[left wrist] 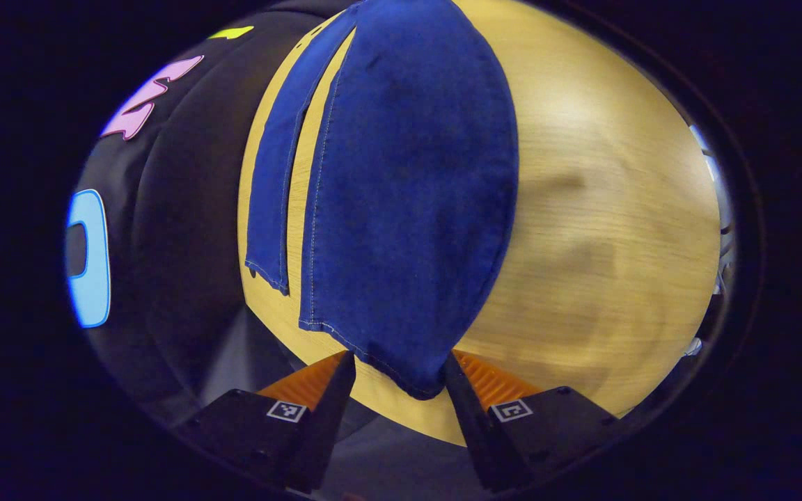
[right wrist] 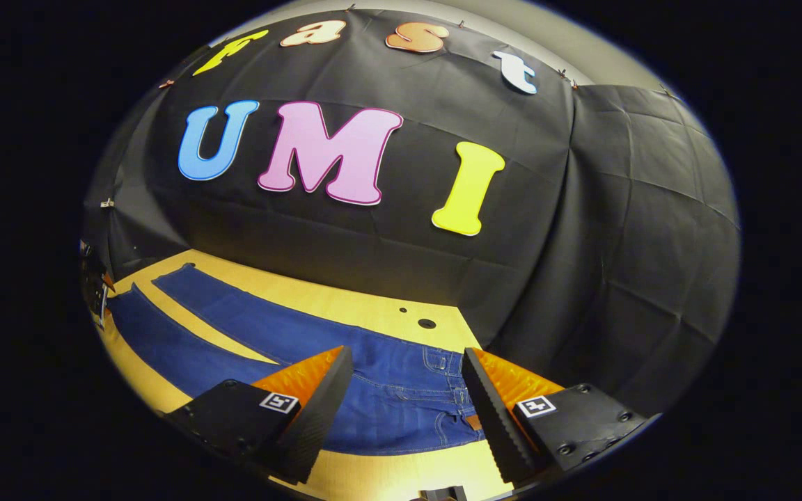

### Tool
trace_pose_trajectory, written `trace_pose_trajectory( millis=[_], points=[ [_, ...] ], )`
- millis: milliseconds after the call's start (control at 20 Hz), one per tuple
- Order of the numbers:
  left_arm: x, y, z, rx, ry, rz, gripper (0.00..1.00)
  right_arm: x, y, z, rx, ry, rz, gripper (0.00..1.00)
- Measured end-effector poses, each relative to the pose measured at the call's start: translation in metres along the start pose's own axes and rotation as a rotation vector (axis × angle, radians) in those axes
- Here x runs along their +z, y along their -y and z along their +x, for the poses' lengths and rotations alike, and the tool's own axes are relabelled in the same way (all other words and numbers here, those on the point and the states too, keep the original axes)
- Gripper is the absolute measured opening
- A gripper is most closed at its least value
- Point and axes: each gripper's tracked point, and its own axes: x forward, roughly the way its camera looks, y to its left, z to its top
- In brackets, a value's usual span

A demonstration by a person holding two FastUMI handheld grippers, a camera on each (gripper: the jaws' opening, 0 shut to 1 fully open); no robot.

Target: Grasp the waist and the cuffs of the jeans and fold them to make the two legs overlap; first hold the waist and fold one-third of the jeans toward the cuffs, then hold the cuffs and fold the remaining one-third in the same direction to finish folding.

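Blue jeans (right wrist: 282,341) lie spread flat on a light wooden desk (left wrist: 603,229), unfolded, with the two legs side by side and a narrow strip of bare wood between them. In the left gripper view, the left gripper (left wrist: 397,383) hovers at the cuff end: the nearer leg (left wrist: 408,195) runs away from the camera, and a corner of its cuff (left wrist: 411,379) lies between the two fingers, close to the desk's near edge. The jaws stand wide apart, with no finger pressing on the cloth. The farther leg (left wrist: 276,181) lies parallel, beside the desk edge that meets the black cloth wall (left wrist: 185,209). In the right gripper view, the right gripper (right wrist: 408,396) is at the opposite end, over the waist (right wrist: 443,390), where the waistband, a pocket and the fly seam show between the fingers. These jaws also stand wide, clear of the denim. The waist lies near the desk's front edge, and both legs stretch away to the left along the desk. Two small dark holes (right wrist: 426,323) mark the wood just behind the waist, near the wall.
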Motion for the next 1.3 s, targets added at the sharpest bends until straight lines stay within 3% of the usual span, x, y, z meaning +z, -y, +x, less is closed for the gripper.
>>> trace_pose_trajectory(
  millis=[250,400,500,650,800,950,1150,1300],
  points=[
    [0.004,-0.001,0.010,-0.045,-0.011,-0.058,0.61,-0.003,0.030,0.021,-0.053,-0.006,-0.066,0.97],
    [0.005,0.004,0.014,-0.072,-0.030,-0.101,0.27,0.000,0.064,0.038,-0.095,0.014,-0.194,0.98],
    [0.007,0.002,0.015,-0.061,-0.034,-0.107,0.17,0.002,0.086,0.046,-0.114,0.016,-0.243,0.98],
    [0.010,0.002,0.015,-0.080,-0.025,-0.150,0.11,0.017,0.118,0.055,-0.161,0.059,-0.284,0.97],
    [0.012,0.004,0.015,-0.116,-0.024,-0.185,0.06,0.013,0.140,0.067,-0.157,0.059,-0.391,0.97],
    [0.012,0.003,0.015,-0.121,-0.022,-0.190,0.06,-0.004,0.151,0.076,-0.076,0.030,-0.595,0.97],
    [0.012,0.003,0.016,-0.082,-0.030,-0.189,0.06,-0.055,0.136,0.072,0.142,-0.024,-0.870,0.98],
    [0.012,0.003,0.016,-0.092,-0.040,-0.198,0.06,-0.120,0.132,0.058,0.315,-0.121,-1.070,0.97]
  ],
)
